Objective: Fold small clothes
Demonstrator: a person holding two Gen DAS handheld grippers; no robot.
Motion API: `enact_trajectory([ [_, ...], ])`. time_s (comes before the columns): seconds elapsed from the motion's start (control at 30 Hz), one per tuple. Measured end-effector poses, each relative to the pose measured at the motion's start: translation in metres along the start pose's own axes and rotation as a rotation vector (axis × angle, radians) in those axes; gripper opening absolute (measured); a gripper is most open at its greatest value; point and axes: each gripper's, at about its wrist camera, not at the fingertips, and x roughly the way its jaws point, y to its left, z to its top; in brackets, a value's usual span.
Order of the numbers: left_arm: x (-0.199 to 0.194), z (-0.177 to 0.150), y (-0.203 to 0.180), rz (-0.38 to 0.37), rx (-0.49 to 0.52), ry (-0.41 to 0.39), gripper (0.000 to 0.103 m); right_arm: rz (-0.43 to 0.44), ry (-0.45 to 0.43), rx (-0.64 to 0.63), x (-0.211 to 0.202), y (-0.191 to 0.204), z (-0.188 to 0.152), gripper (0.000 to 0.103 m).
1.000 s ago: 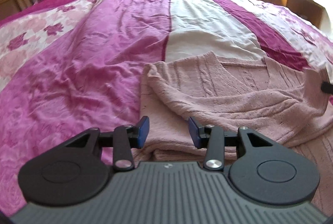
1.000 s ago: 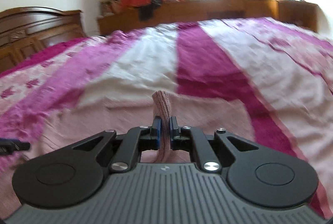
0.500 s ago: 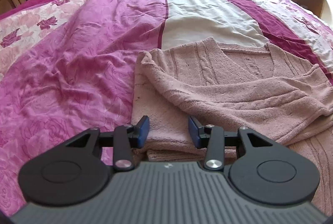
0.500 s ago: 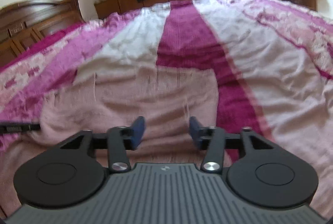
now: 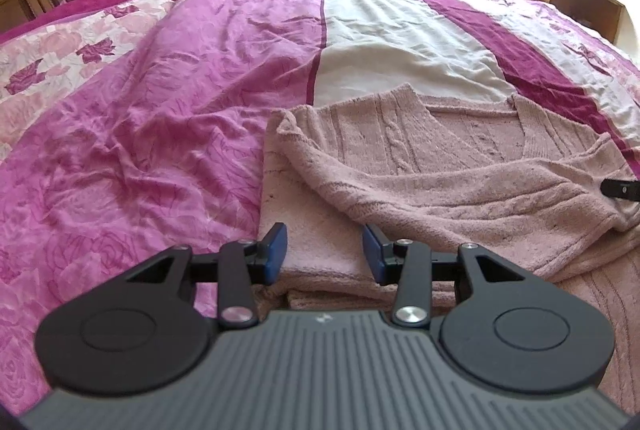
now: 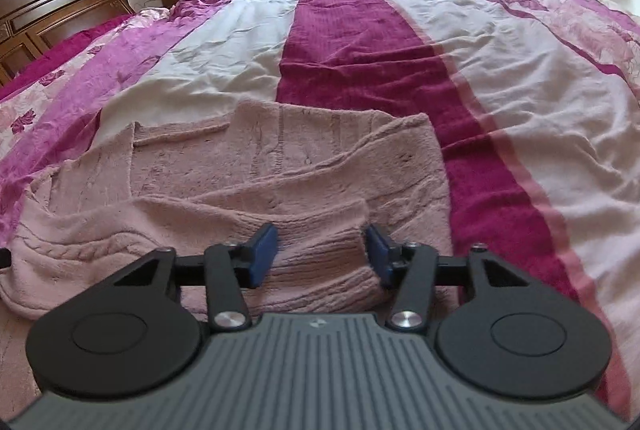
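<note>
Sweater [image 5: 440, 166] count: one, pink knit, lying flat on the striped bedspread [image 5: 168, 102], its two sleeves folded across the body. We hold two grippers. The left gripper [image 5: 324, 250] has its jaws spread apart over the sweater's left folded edge, gripping nothing. The right gripper [image 6: 322, 252] is likewise spread wide, straddling one ribbed cuff [image 6: 320, 270].

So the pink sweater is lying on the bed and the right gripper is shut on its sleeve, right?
Not quite. The pink sweater does lie on the bed, but the right gripper is open; in the right wrist view its fingers stand apart over the sleeve.
</note>
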Motion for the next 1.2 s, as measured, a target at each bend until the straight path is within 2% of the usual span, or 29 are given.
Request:
enact_trajectory([
  [0.03, 0.000, 0.000, 0.001, 0.001, -0.005, -0.004, 0.043, 0.014, -0.002, -0.003, -0.001, 0.001, 0.000, 0.023],
  [0.1, -0.001, 0.002, 0.003, 0.001, -0.017, -0.016, 0.043, 0.044, -0.024, -0.014, -0.009, 0.005, 0.004, 0.014],
  [0.17, -0.003, 0.004, 0.005, 0.001, -0.034, -0.035, 0.043, 0.059, -0.094, -0.031, -0.027, 0.008, 0.009, 0.012],
  [0.23, -0.003, 0.006, 0.006, 0.004, -0.051, -0.057, 0.044, 0.026, -0.201, -0.026, -0.053, 0.007, 0.019, 0.012],
  [0.3, -0.001, 0.009, 0.007, 0.006, -0.063, -0.071, 0.044, -0.006, -0.248, 0.013, -0.066, -0.001, 0.024, 0.012],
  [0.4, 0.006, 0.012, 0.005, 0.013, -0.073, -0.061, 0.044, -0.085, -0.239, 0.047, -0.065, -0.013, 0.018, 0.012],
  [0.5, 0.016, 0.010, 0.001, 0.021, -0.055, -0.044, 0.044, -0.077, -0.143, 0.064, -0.045, -0.023, 0.005, 0.012],
  [0.6, 0.027, 0.005, -0.001, 0.044, -0.028, -0.010, 0.044, -0.127, -0.075, 0.043, -0.025, -0.026, -0.007, 0.013],
  [0.7, 0.035, 0.000, -0.001, 0.087, 0.007, 0.002, 0.046, -0.122, -0.073, 0.061, -0.021, -0.033, -0.014, 0.013],
  [0.87, 0.032, -0.001, 0.006, 0.073, -0.022, 0.003, 0.047, -0.130, -0.073, 0.045, -0.022, -0.032, -0.013, 0.014],
  [0.97, 0.025, -0.001, 0.009, 0.068, -0.029, 0.006, 0.046, -0.116, -0.078, 0.076, -0.026, -0.037, -0.010, 0.022],
  [1.1, 0.005, -0.002, 0.015, 0.076, -0.024, -0.007, 0.045, -0.115, -0.111, 0.102, -0.048, -0.038, -0.011, 0.051],
  [1.2, -0.014, -0.003, 0.018, 0.068, -0.025, -0.017, 0.045, -0.076, -0.141, 0.104, -0.071, -0.036, -0.013, 0.056],
])
